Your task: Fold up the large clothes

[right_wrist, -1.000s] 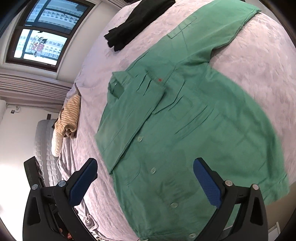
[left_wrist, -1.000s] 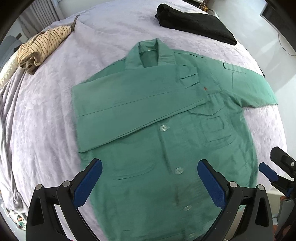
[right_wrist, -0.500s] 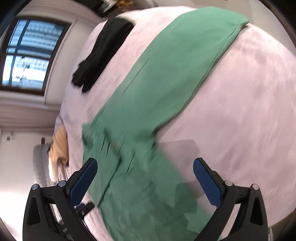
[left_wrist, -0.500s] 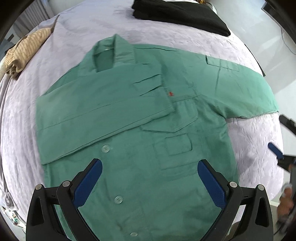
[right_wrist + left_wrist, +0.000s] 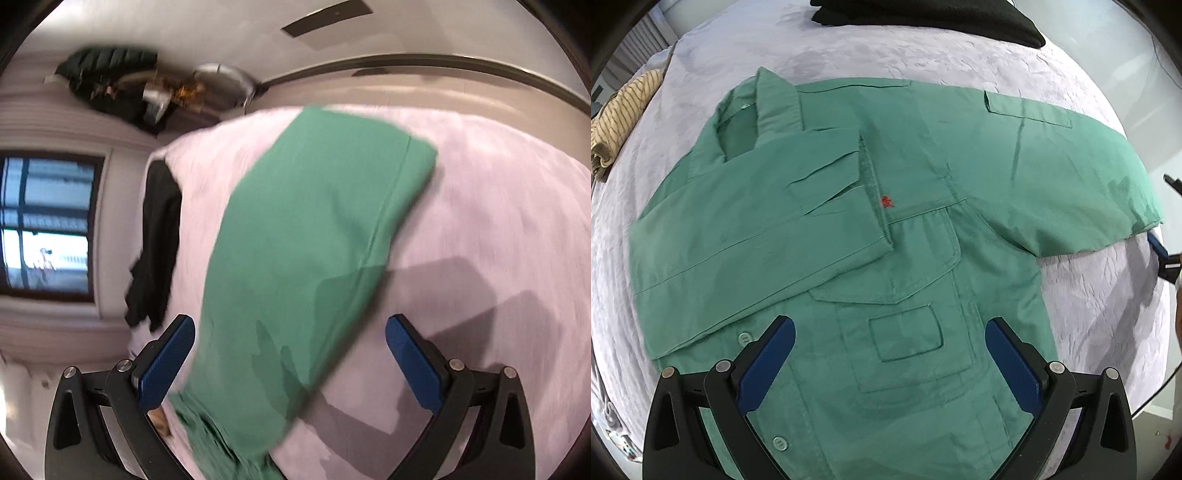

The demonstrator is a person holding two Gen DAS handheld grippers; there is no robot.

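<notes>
Green shirt (image 5: 916, 258): laid flat on bed (image 5: 1089, 295), one sleeve folded across chest, other extended right to bed edge. Left gripper (image 5: 890, 363): fingers apart, empty. Right gripper (image 5: 290, 363): fingers apart, empty. Black garment (image 5: 923, 14): far edge.

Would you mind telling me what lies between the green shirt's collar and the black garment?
Only bare lilac bedcover separates the collar from the black garment, as the left wrist view shows.
</notes>
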